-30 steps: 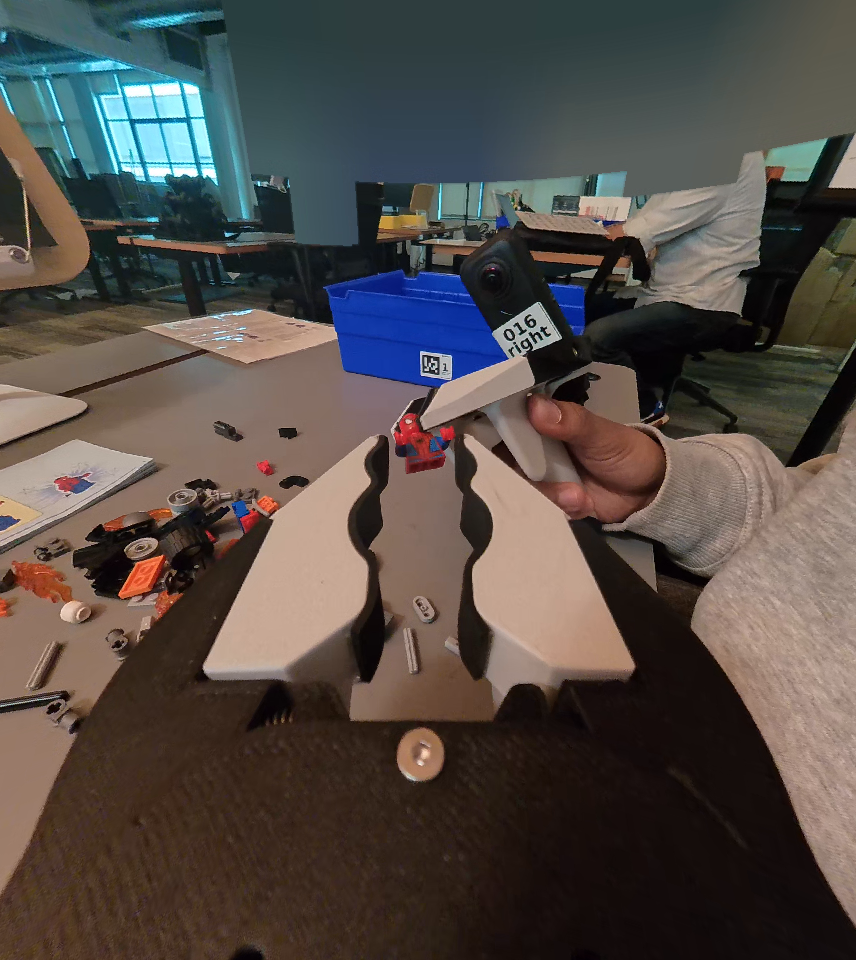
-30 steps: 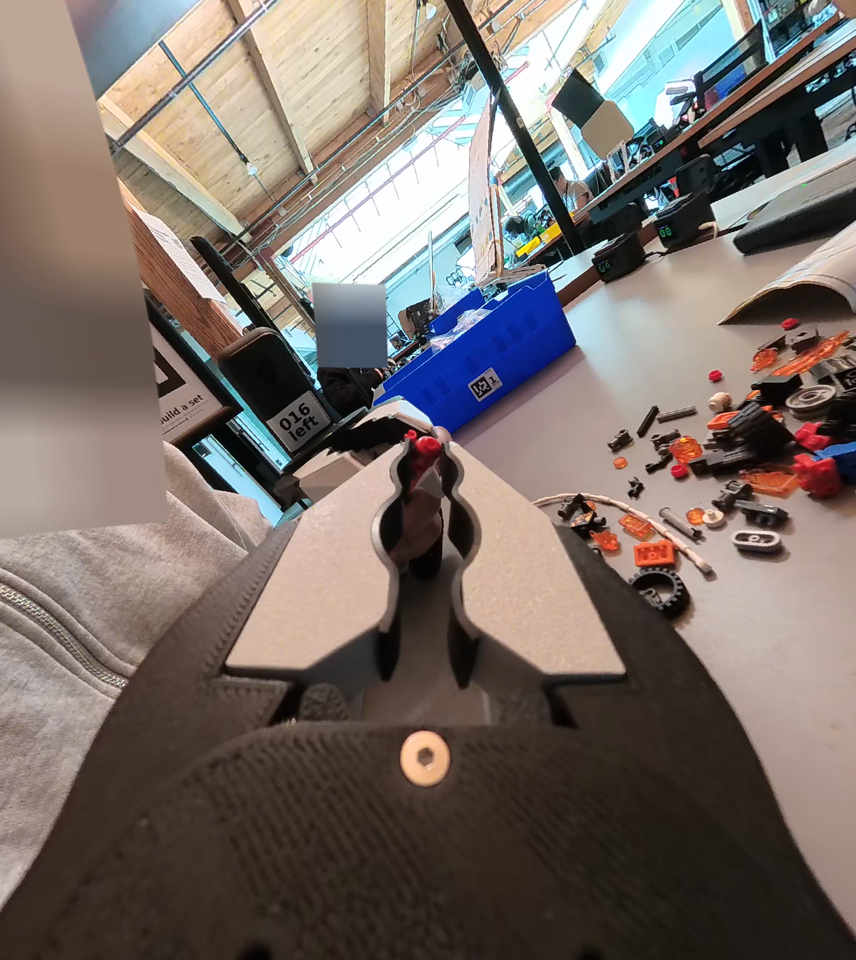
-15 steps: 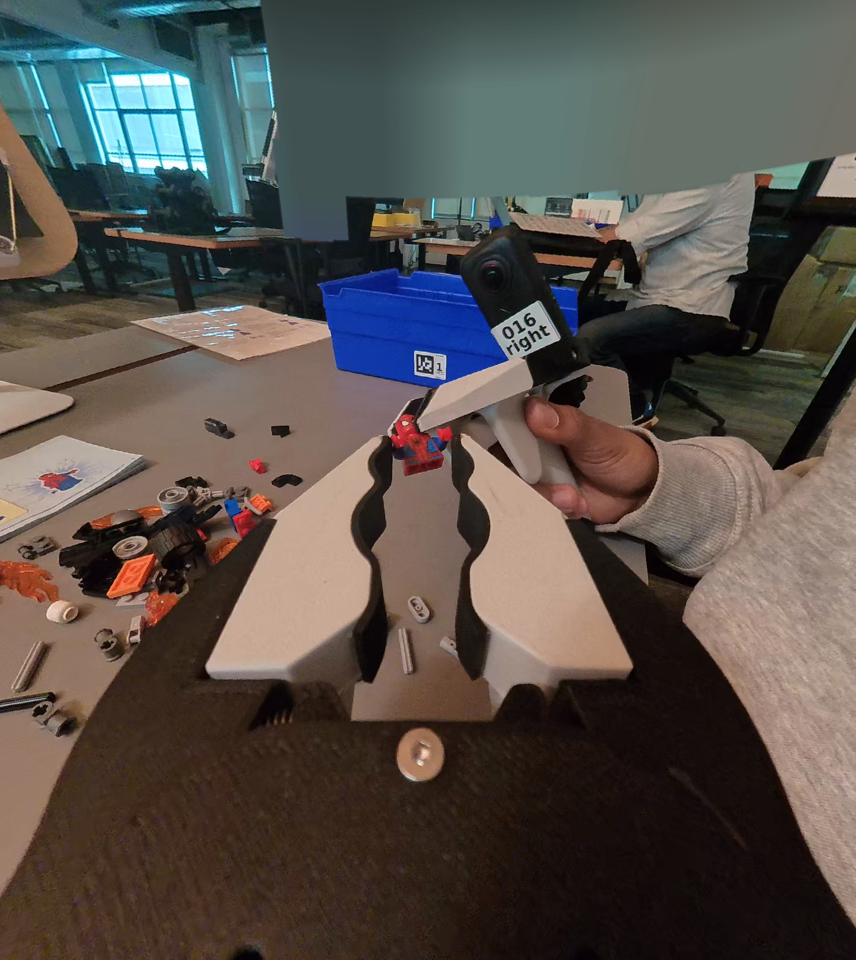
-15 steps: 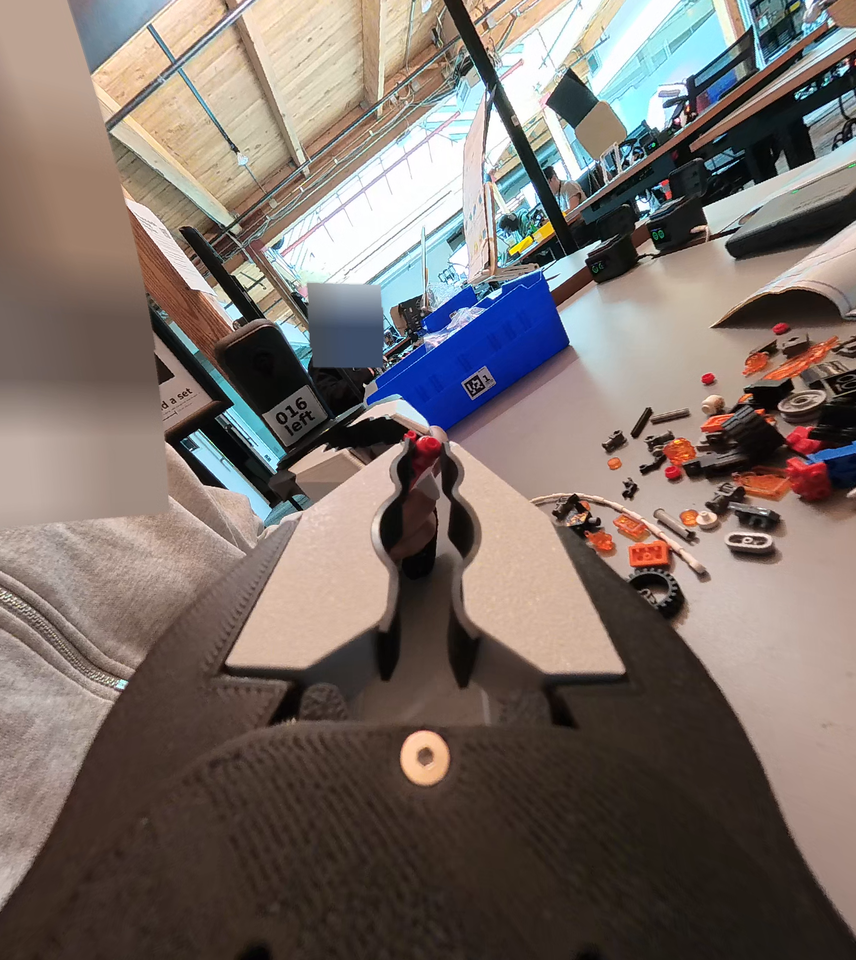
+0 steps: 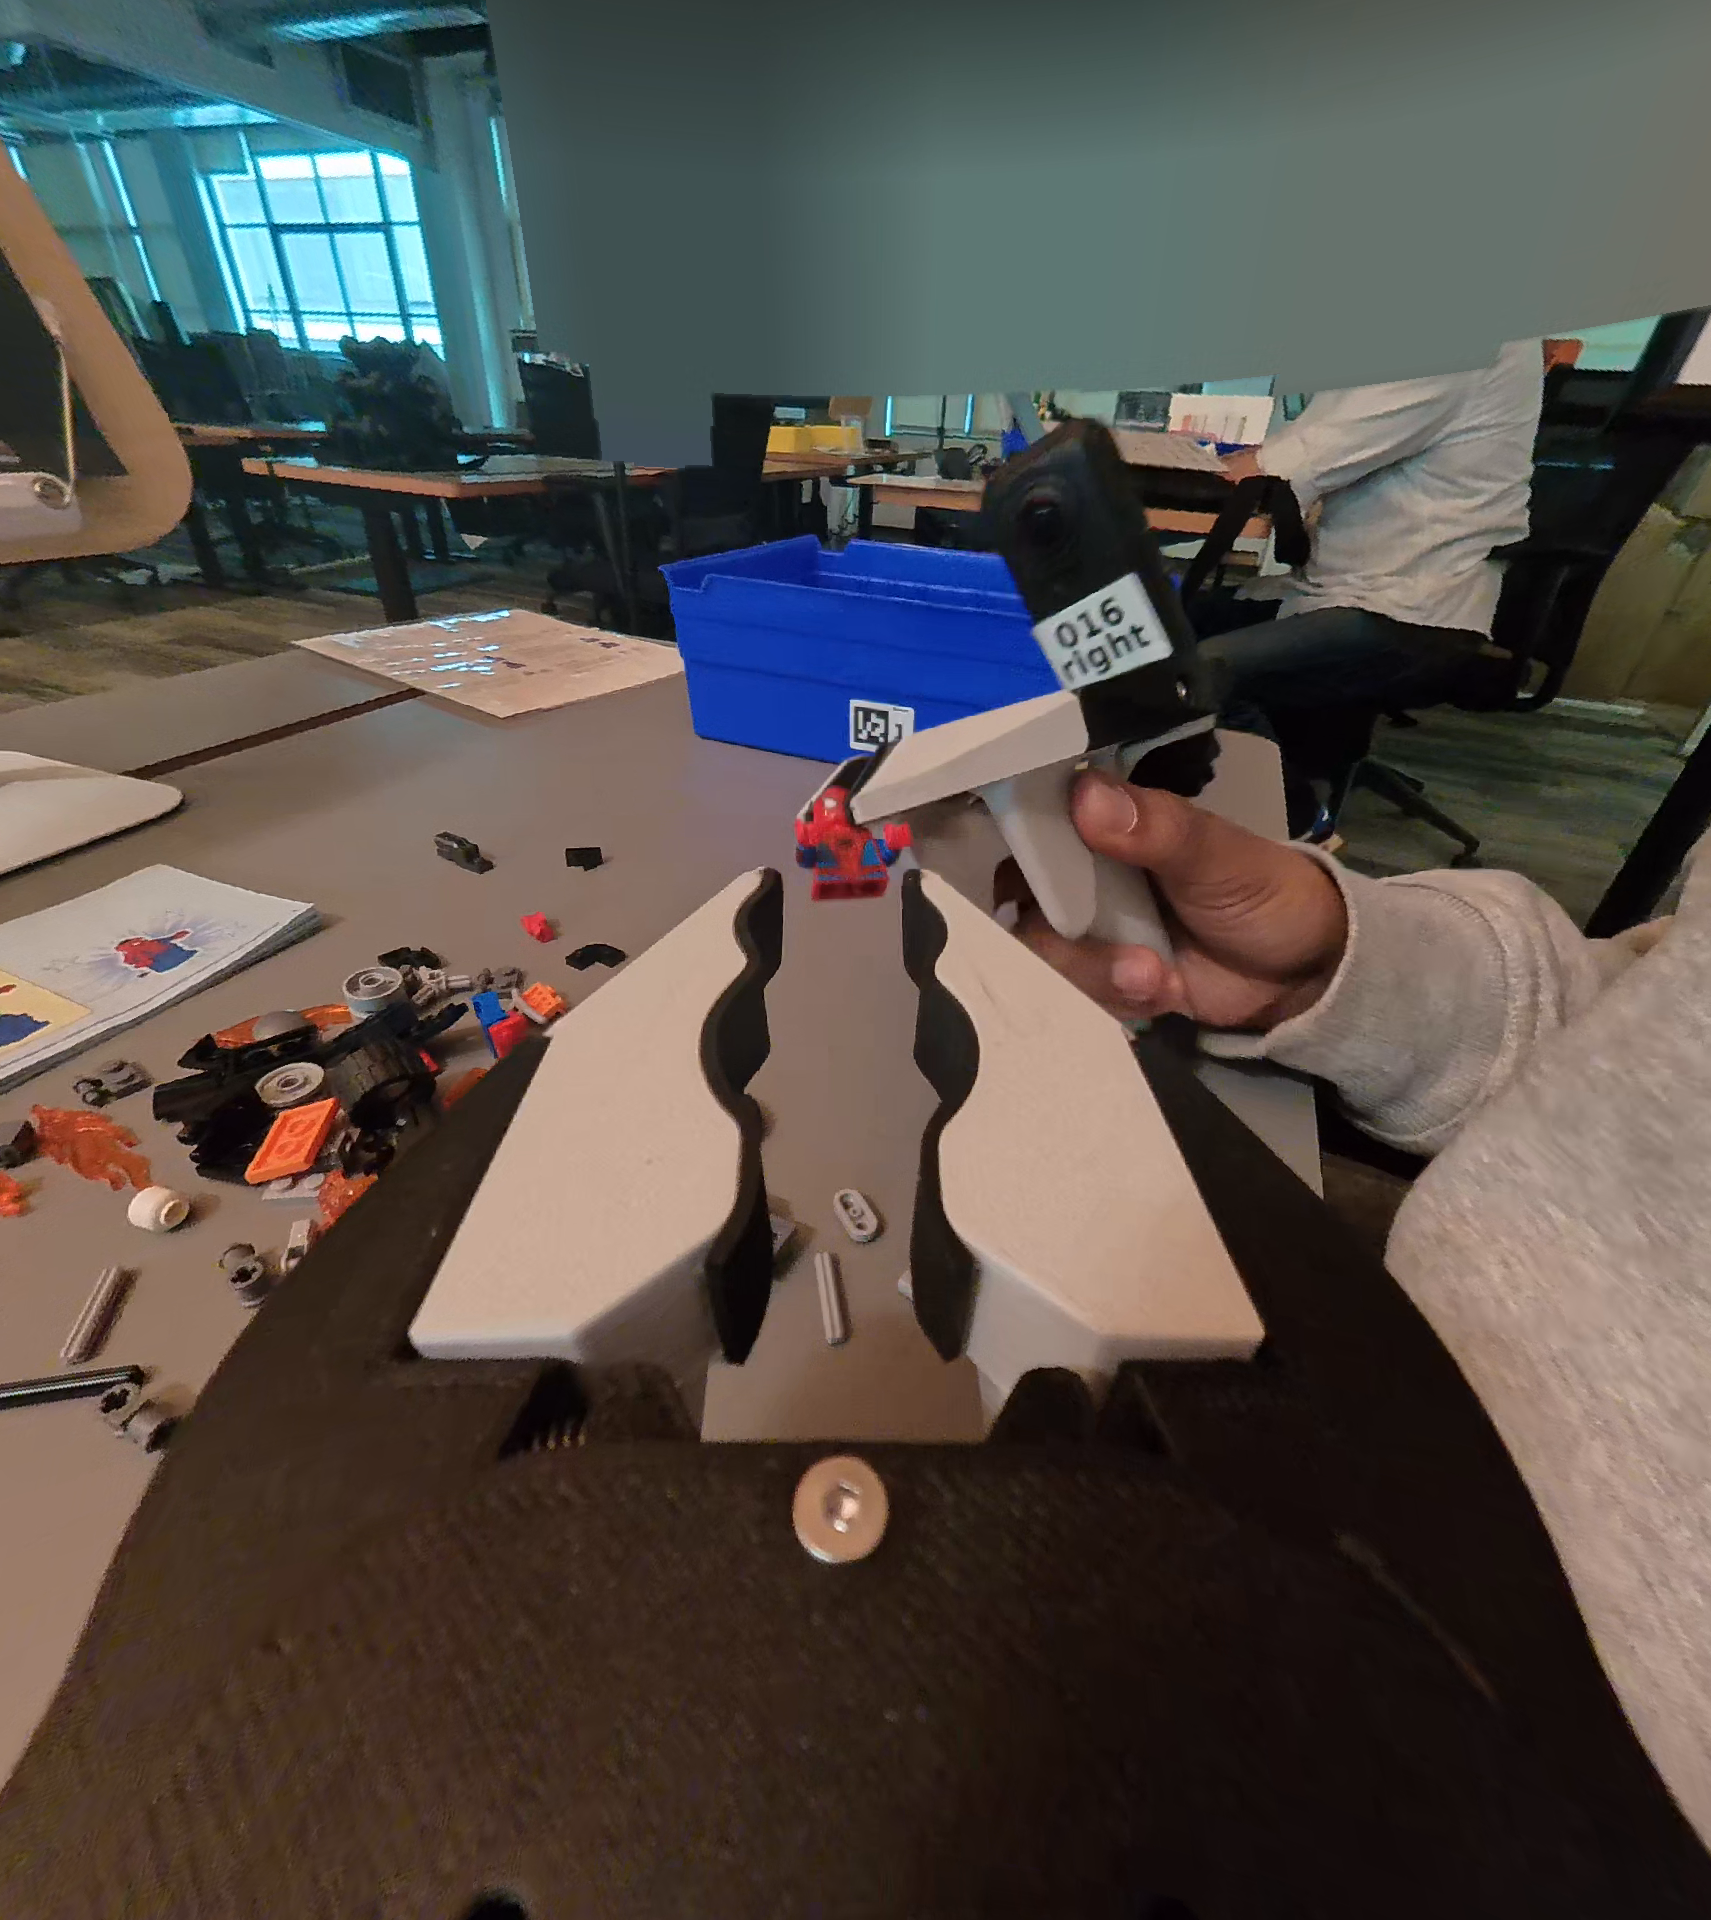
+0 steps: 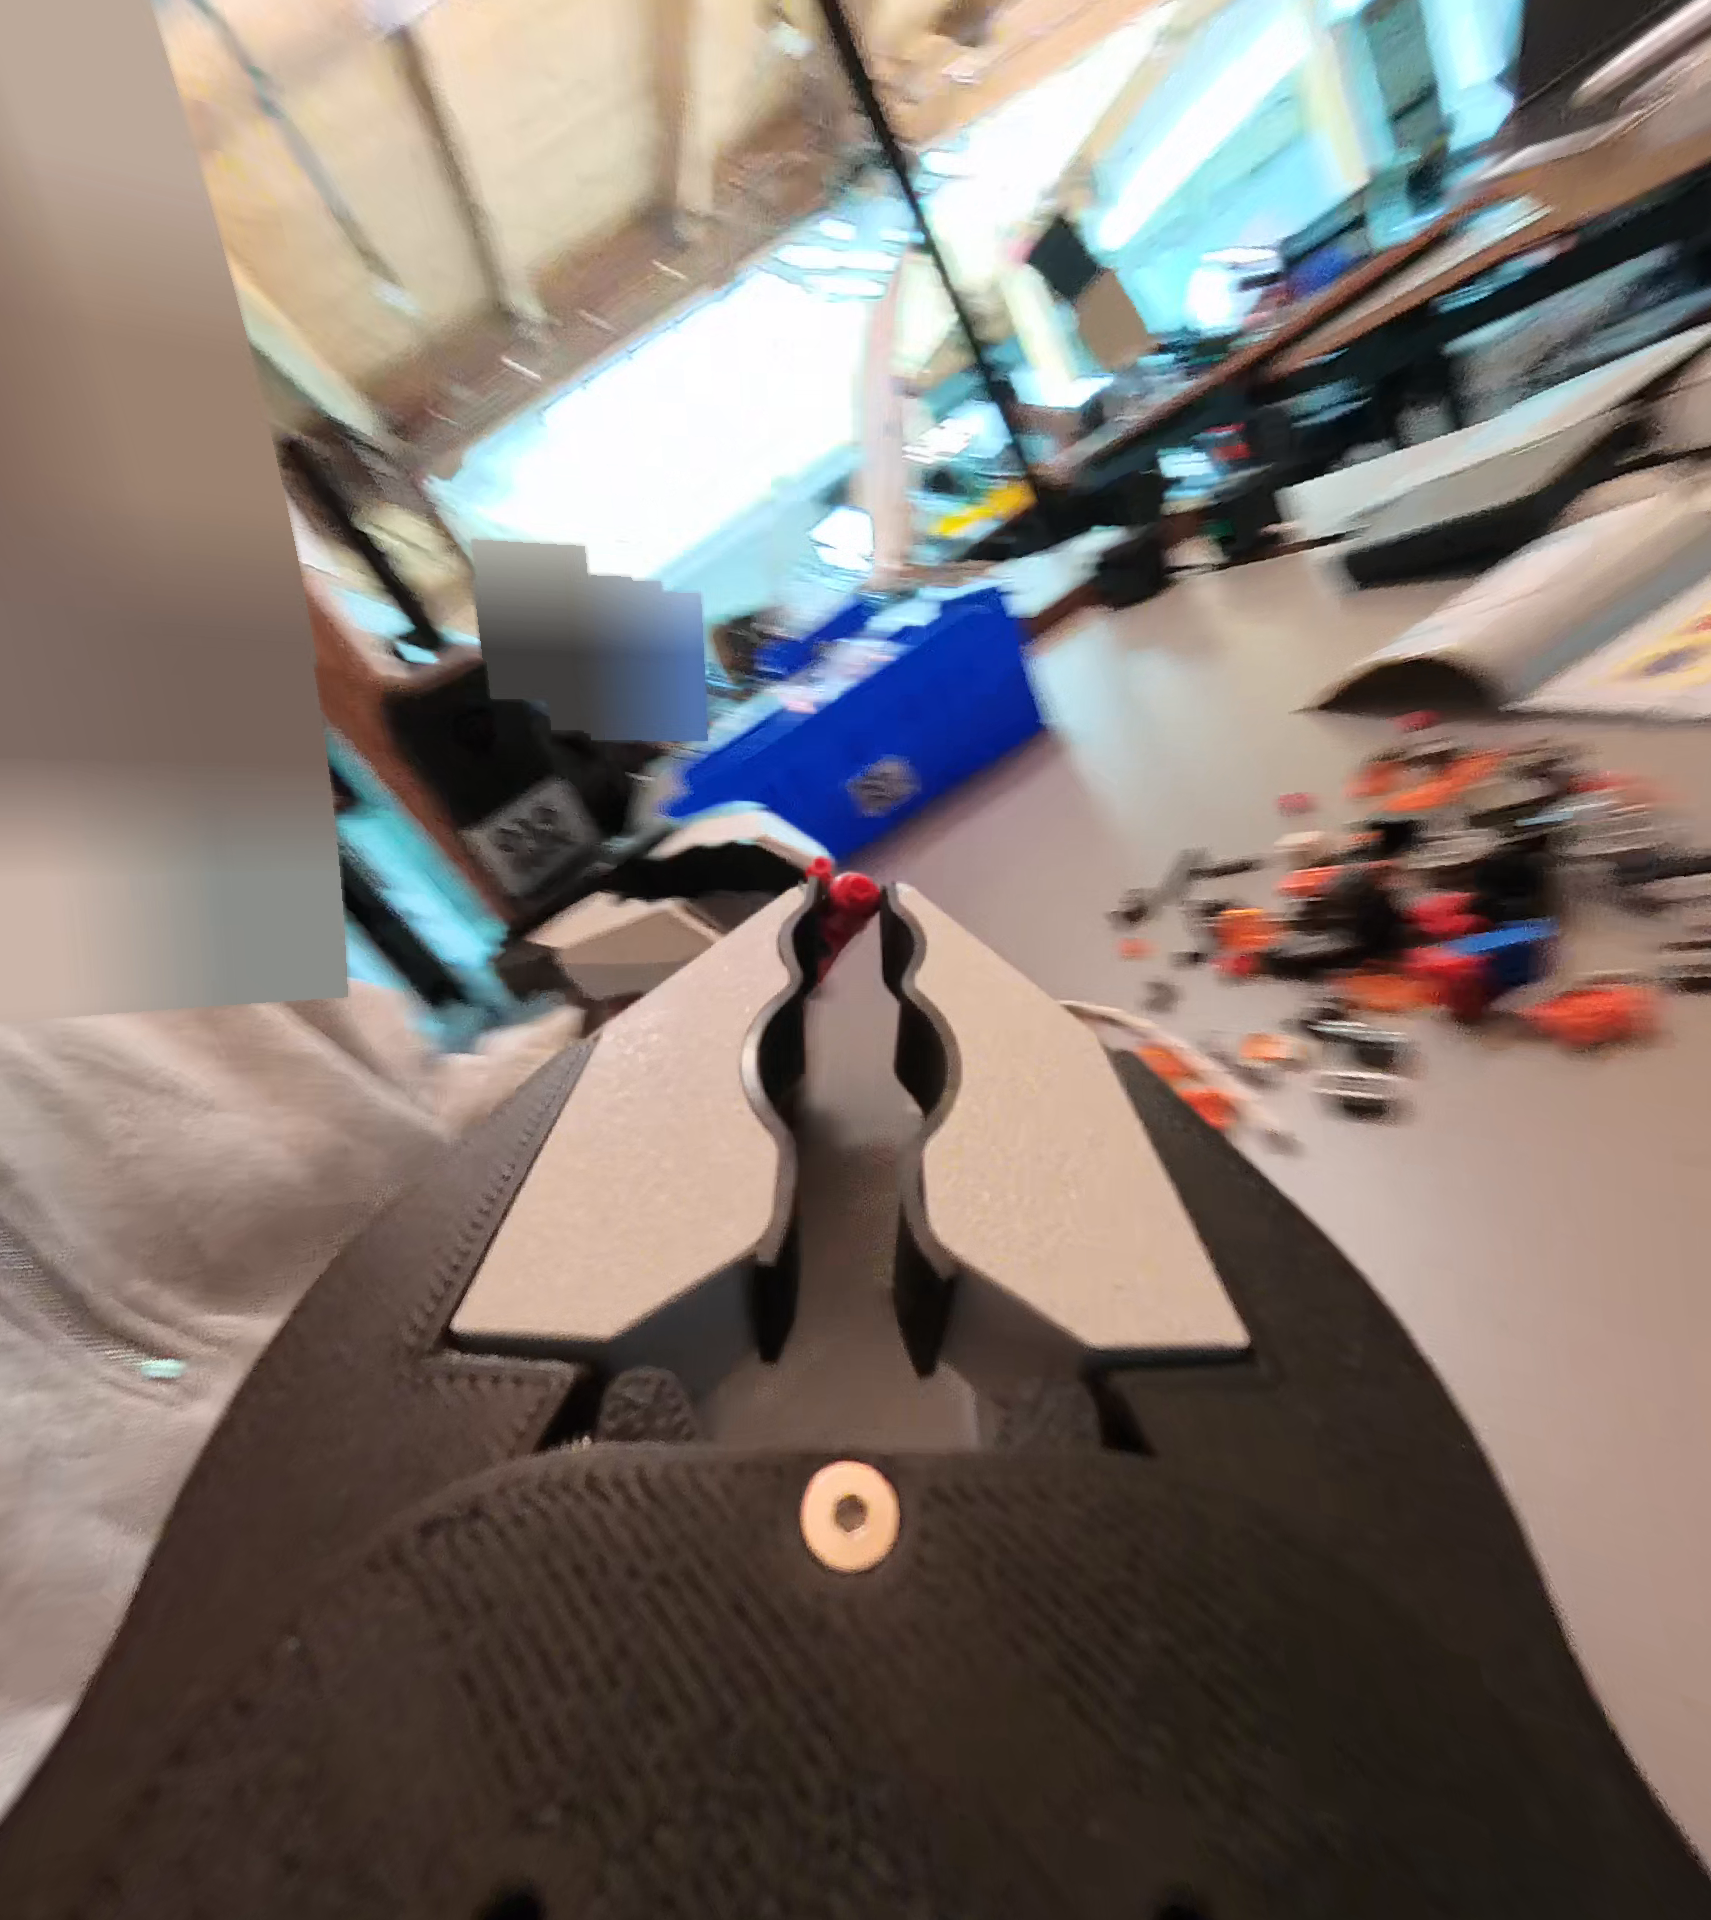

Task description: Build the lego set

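Left wrist view: the left gripper (image 5: 838, 894) stood wide apart and empty above the grey table (image 5: 622, 790).
Nearest pieces: a small grey link (image 5: 857, 1214) and grey pin (image 5: 831, 1297) lay between its fingers.
Loose bricks: a pile (image 5: 300, 1081) at 9 o'clock.
Minifigure: the red-and-blue minifigure (image 5: 843, 854) at 12 o'clock, off the table, pinched by the right gripper (image 5: 856, 795).
Blue bin (image 5: 830, 644): beyond, at 12 o'clock.
Right wrist view: blurred; right gripper (image 6: 848, 906) narrowed onto the minifigure (image 6: 846, 896).
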`<state>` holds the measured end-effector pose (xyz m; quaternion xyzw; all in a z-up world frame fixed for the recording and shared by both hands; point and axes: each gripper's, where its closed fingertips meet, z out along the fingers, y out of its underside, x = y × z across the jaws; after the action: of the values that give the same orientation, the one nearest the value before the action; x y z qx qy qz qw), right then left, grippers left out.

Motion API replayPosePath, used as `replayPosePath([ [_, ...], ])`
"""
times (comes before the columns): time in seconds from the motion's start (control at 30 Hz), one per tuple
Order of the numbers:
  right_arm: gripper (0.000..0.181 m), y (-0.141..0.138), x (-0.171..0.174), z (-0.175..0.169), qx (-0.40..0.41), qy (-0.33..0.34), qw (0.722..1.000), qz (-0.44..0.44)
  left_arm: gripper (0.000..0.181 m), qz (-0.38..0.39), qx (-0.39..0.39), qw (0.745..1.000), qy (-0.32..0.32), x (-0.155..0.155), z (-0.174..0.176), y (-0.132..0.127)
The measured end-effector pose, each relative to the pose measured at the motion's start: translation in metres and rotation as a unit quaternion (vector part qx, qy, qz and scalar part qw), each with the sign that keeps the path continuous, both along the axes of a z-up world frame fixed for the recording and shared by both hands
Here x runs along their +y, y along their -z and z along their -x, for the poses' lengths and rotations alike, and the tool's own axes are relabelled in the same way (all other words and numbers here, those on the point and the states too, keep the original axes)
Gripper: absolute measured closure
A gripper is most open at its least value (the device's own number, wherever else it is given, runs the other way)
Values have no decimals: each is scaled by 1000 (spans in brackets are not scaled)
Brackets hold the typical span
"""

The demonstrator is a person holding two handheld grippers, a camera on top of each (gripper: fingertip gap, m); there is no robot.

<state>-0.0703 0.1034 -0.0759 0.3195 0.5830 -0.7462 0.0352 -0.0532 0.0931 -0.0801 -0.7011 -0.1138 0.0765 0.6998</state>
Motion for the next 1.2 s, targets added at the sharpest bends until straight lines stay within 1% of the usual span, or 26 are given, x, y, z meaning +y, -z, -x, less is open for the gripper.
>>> replayPosePath([
  [0.07,172,1,18,9,27,53,996,-73,160,-5,-10,1000,-2,-1,2,0],
  [0.1,172,5,30,14,42,85,988,-123,159,-8,-16,1000,-2,-2,4,0],
  [0.17,172,19,56,26,61,147,961,-226,159,-13,-29,999,-1,-3,6,0],
  [0.23,172,39,75,35,55,180,936,-298,159,-15,-39,999,1,-3,7,0],
  [0.33,172,62,80,38,26,177,923,-342,159,-14,-43,999,2,-3,8,1],
  [0.43,172,71,78,38,26,170,909,-380,159,-13,-43,999,3,-2,7,1],
  [0.6,172,96,83,37,24,158,866,-473,160,-15,-45,999,4,-2,8,1],
  [0.7,170,99,83,37,31,162,854,-494,160,-16,-45,999,5,-3,7,1],
  [0.77,163,100,85,38,30,166,852,-496,160,-16,-46,999,5,-3,7,1],
  [0.93,159,96,87,34,24,158,866,-474,160,-17,-47,999,6,-3,7,0],
  [1.07,160,98,90,33,9,156,869,-469,160,-16,-49,999,7,-2,7,1],
  [1.2,167,96,102,39,8,193,856,-479,160,-17,-50,999,7,-2,7,0],
])
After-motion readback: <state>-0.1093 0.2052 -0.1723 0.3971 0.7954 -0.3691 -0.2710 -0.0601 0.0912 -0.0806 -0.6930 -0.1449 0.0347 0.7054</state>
